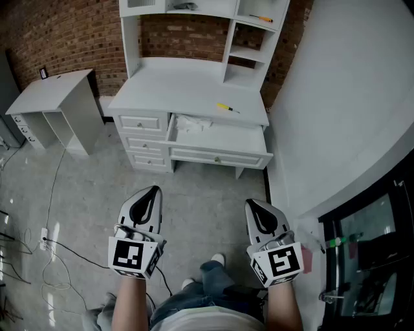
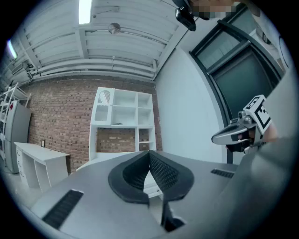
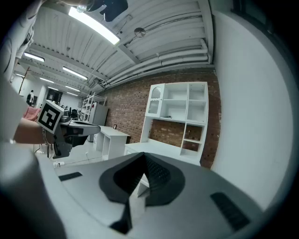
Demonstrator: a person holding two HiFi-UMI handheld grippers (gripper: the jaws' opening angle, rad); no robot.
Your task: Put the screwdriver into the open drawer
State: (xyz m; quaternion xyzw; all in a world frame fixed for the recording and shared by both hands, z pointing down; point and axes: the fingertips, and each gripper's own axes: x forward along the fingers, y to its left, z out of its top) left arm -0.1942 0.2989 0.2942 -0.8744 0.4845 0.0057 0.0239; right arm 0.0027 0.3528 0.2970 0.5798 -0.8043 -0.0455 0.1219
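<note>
The person stands back from a white bench (image 1: 181, 84) set against a brick wall (image 1: 65, 32), a hutch of shelves (image 1: 249, 52) rising from its rear edge. The yellow-handled screwdriver (image 1: 226, 107) lies flat on the benchtop near its right front corner, just behind the open drawer (image 1: 220, 157). That drawer is the top one on the right, pulled out toward the person, with something pale and crumpled (image 1: 192, 123) lying at its left end. The screwdriver is outside the drawer and nothing touches it. Both tools are held low and side by side over the grey floor (image 1: 194, 187), well apart from the bench and aimed toward it. The left hand-held gripper (image 1: 154, 189) has its dark ribbed jaws pressed together at the tips with nothing between them. The right hand-held gripper (image 1: 250, 203) is the same, jaws closed on nothing. A second, orange-handled screwdriver (image 1: 262, 19) rests up on a right-hand shelf of the hutch. A smaller white table (image 1: 55, 97) stands off to the left, and black cables (image 1: 52, 252) trail across the floor on that side. A plain white wall (image 1: 349, 97) runs along the right
</note>
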